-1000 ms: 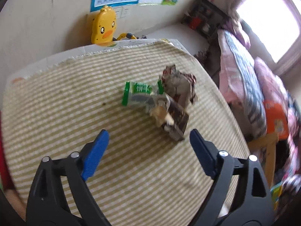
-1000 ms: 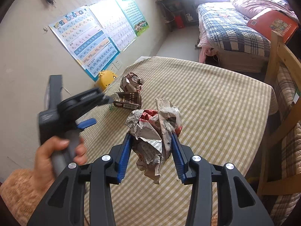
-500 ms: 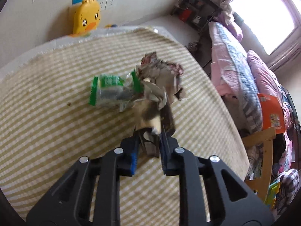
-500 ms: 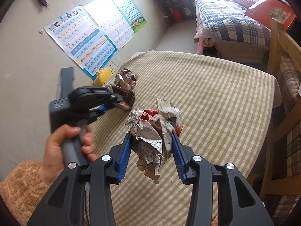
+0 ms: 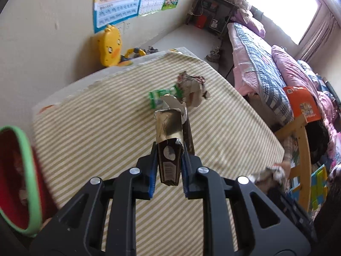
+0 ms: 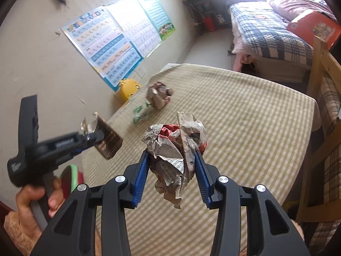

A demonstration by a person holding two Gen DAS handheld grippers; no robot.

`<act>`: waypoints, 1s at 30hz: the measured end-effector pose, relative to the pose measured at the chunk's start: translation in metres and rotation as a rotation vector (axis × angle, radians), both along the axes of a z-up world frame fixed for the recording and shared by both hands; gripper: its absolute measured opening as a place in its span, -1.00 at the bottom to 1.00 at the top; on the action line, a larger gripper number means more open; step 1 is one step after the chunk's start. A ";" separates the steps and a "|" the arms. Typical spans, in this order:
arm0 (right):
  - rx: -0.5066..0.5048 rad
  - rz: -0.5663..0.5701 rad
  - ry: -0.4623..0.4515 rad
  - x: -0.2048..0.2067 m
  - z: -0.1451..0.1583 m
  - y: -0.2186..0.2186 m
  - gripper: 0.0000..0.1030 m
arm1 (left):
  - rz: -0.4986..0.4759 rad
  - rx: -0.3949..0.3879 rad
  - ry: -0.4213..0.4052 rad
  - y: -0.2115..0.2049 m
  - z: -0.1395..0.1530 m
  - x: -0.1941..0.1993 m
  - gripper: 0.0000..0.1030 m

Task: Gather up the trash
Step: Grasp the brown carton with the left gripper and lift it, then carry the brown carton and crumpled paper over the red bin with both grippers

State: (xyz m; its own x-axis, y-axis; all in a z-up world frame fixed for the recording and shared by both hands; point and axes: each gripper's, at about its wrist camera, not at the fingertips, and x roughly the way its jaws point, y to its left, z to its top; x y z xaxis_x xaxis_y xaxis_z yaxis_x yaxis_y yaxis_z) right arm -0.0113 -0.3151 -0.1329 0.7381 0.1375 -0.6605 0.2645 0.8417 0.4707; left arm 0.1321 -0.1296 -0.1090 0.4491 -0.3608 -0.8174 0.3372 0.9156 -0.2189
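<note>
My left gripper (image 5: pixel 168 166) is shut on a flattened brown drink carton (image 5: pixel 169 140) and holds it in the air above the striped tablecloth (image 5: pixel 96 132). The same carton (image 6: pixel 107 141) shows in the right wrist view, off the table at the left. A green wrapper (image 5: pixel 157 98) and a crumpled paper ball (image 5: pixel 191 87) lie on the cloth beyond it. My right gripper (image 6: pixel 171 170) is shut on a crumpled newspaper wad (image 6: pixel 174 149), also held above the table. A red bin with a green rim (image 5: pixel 19 179) stands at the left, beside the table.
A yellow duck toy (image 5: pixel 109 45) stands behind the table by the wall with posters (image 5: pixel 119 2). A bed (image 5: pixel 262 64) and a wooden chair (image 5: pixel 300 149) lie to the right. A person's hand (image 6: pixel 36 200) grips the left tool.
My left gripper closed on the brown carton and lifted it off the cloth, drawing back toward the red bin. The right gripper kept its hold on the newspaper wad and stayed about where it was.
</note>
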 end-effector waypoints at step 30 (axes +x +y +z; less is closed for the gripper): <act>-0.080 0.300 -0.089 0.017 0.075 0.155 -0.18 | 0.213 0.057 -0.172 0.175 0.054 -0.067 -0.64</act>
State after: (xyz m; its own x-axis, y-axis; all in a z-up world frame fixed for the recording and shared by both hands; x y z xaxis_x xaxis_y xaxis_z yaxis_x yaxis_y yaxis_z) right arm 0.0061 -0.1605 -0.0584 0.7282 0.3076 -0.6125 -0.0400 0.9112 0.4100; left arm 0.0653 0.0457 -0.0550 0.6439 -0.1994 -0.7387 0.1637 0.9790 -0.1215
